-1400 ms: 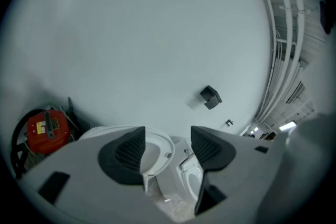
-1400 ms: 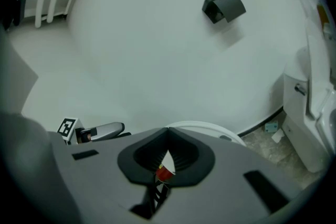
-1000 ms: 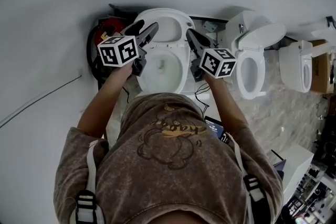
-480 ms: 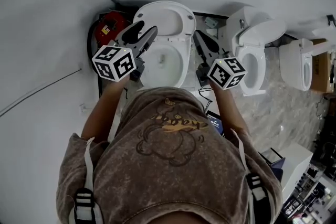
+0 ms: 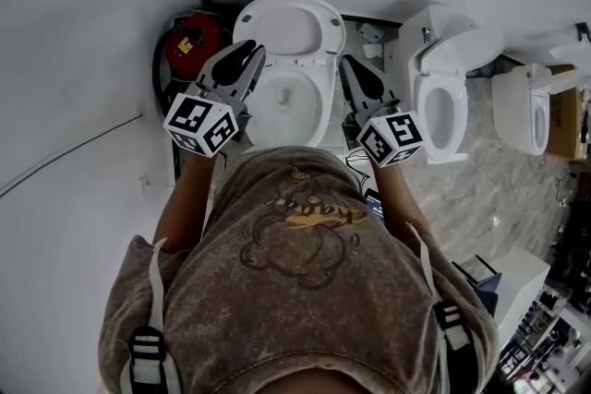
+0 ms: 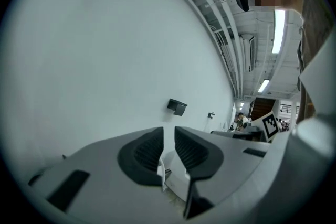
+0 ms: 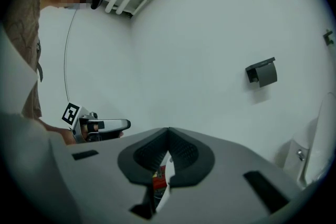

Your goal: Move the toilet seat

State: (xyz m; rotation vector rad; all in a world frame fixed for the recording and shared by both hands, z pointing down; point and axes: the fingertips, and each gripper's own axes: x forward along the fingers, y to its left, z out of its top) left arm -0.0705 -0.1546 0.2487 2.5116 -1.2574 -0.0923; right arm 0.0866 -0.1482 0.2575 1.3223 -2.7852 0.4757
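Observation:
The white toilet seat [image 5: 290, 25] stands raised against the wall above the open bowl [image 5: 320, 120]. My left gripper [image 5: 247, 51] hovers over the bowl's left edge, apart from the seat. Its jaws have just been closing and now leave a thin gap with nothing in it; the left gripper view shows the left gripper [image 6: 168, 131] pointing at the bare wall. My right gripper [image 5: 345, 61] hangs off the bowl's right side, shut and empty. The right gripper view shows the right gripper [image 7: 168, 131] with its pads together.
A red object [image 5: 192, 41] sits by the wall left of the toilet. Two more white toilets [image 5: 443, 106] [image 5: 522, 111] stand to the right. A black holder [image 7: 261, 73] is fixed on the wall. A thin cable [image 5: 65, 166] runs at the left.
Both grippers have lifted and drawn back a little from the bowl. The left gripper's jaws went from wide apart to nearly together. The right gripper stayed shut.

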